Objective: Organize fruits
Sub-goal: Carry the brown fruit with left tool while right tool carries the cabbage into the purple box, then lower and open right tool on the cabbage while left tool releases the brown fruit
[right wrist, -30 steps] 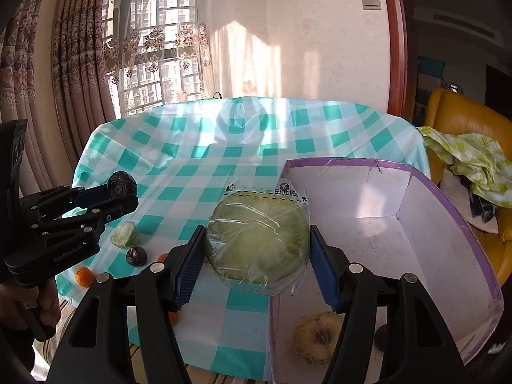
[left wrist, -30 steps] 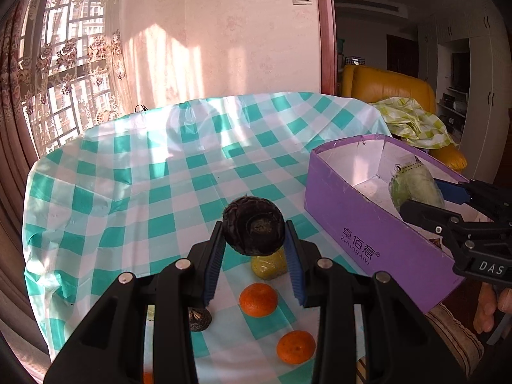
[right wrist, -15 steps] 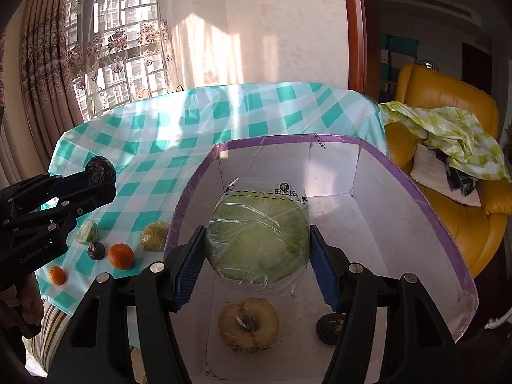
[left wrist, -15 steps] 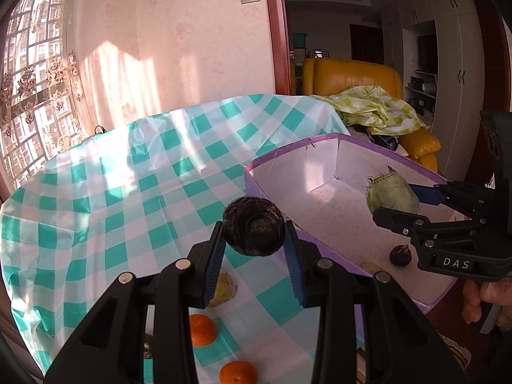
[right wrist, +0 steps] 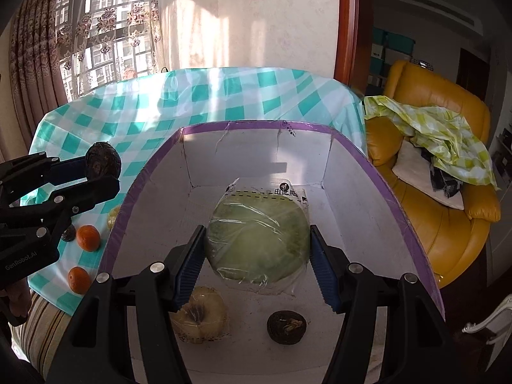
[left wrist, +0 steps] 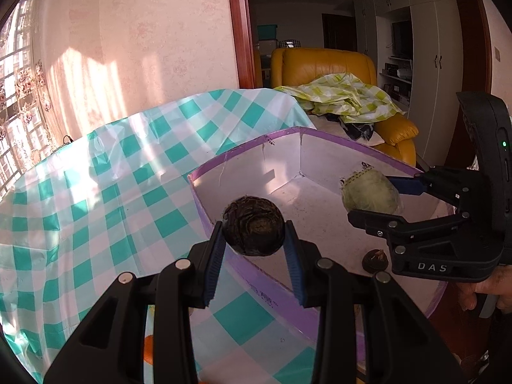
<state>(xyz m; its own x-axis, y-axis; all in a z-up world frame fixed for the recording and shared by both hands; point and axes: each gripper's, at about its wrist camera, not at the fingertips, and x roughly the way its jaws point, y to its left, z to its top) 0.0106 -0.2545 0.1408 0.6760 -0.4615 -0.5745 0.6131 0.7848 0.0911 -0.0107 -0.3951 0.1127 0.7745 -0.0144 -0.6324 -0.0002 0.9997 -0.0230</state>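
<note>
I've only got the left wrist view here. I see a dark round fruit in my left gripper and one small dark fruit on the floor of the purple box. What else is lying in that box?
Observer: From the right wrist view, a yellowish wrapped fruit lies on the floor of the purple box, at its near end beside the small dark fruit.
Operator: Any fruit left on the table?
Observer: Two oranges sit on the checked cloth, outside the box's left wall.
Operator: Is the right gripper's load over the box?
Observer: Yes. The right gripper holds a plastic-wrapped green fruit between its pads, inside the box walls.
</note>
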